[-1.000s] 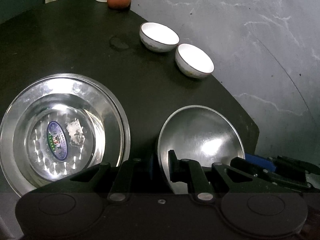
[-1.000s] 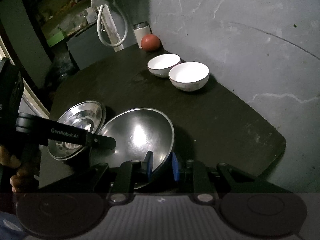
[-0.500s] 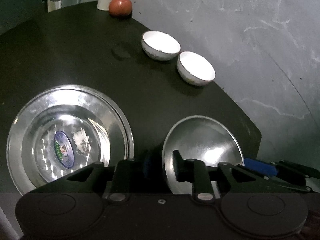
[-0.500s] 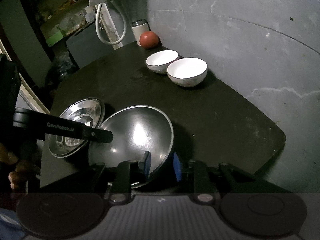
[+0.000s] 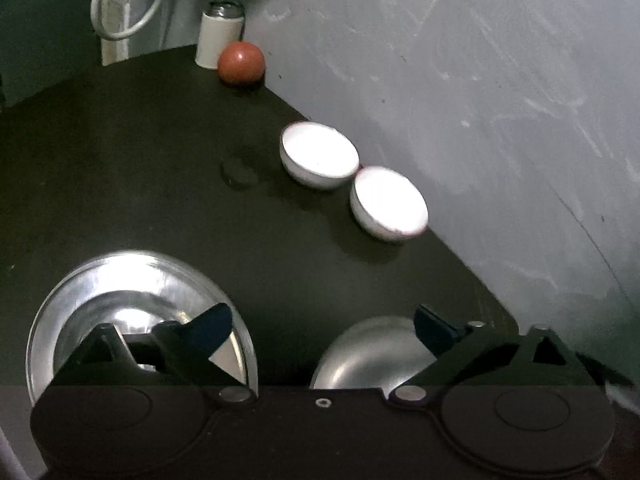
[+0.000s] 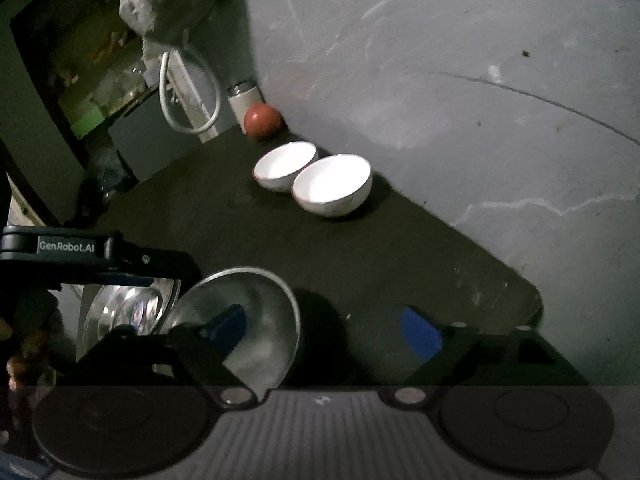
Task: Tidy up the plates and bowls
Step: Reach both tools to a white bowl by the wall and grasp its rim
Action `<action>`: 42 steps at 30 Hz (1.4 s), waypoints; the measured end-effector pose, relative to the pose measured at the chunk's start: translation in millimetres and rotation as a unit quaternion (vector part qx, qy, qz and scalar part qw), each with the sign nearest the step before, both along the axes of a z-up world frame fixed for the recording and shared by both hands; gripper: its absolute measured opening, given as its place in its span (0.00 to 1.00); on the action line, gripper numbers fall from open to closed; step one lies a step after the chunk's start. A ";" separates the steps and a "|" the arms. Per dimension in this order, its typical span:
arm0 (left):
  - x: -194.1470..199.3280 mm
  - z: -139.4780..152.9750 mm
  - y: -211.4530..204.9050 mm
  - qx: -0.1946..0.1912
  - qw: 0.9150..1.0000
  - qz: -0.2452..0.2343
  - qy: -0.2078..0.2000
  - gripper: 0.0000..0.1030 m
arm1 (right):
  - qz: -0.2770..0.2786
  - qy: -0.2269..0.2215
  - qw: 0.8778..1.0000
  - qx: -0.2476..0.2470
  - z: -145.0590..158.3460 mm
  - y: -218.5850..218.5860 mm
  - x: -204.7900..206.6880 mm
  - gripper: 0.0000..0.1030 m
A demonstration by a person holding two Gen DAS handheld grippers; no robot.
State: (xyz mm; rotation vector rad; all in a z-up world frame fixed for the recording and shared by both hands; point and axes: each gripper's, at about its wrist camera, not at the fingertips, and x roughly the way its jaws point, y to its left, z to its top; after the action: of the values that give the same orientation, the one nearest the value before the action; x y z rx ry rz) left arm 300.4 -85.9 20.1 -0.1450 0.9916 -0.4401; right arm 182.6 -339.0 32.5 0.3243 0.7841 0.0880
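Two steel bowls sit near me on the dark table. The larger steel bowl (image 5: 120, 304) is at the lower left in the left wrist view and shows in the right wrist view (image 6: 132, 304). The smaller steel bowl (image 5: 368, 348) (image 6: 256, 312) stands beside it. Two white ceramic bowls (image 5: 320, 156) (image 5: 388, 204) stand side by side near the wall, also in the right wrist view (image 6: 284, 164) (image 6: 332, 184). My left gripper (image 5: 324, 328) is open, above the gap between the steel bowls. My right gripper (image 6: 324, 328) is open, its left finger over the smaller steel bowl.
A red ball (image 5: 241, 62) and a white can (image 5: 220, 36) stand at the table's far end by the grey wall (image 5: 480, 80). The table's right edge (image 6: 532, 300) is close. The left gripper's body (image 6: 72, 248) shows at the left. Cluttered shelves (image 6: 80, 80) lie beyond.
Both grippers were shut on the smaller steel bowl's rim; both have opened and let it go. The views have pulled back and tilted up.
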 end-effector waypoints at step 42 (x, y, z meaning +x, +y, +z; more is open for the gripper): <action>125.0 -44.8 -78.5 0.065 0.994 0.061 0.070 0.71 | -0.106 0.001 0.992 0.071 -47.1 -34.8 138.9 0.50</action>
State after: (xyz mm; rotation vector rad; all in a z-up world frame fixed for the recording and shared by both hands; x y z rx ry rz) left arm 425.5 -164.4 -24.7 -0.1196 1.1393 -0.2558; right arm 321.5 -373.7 -14.6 0.5401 0.7431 -0.0569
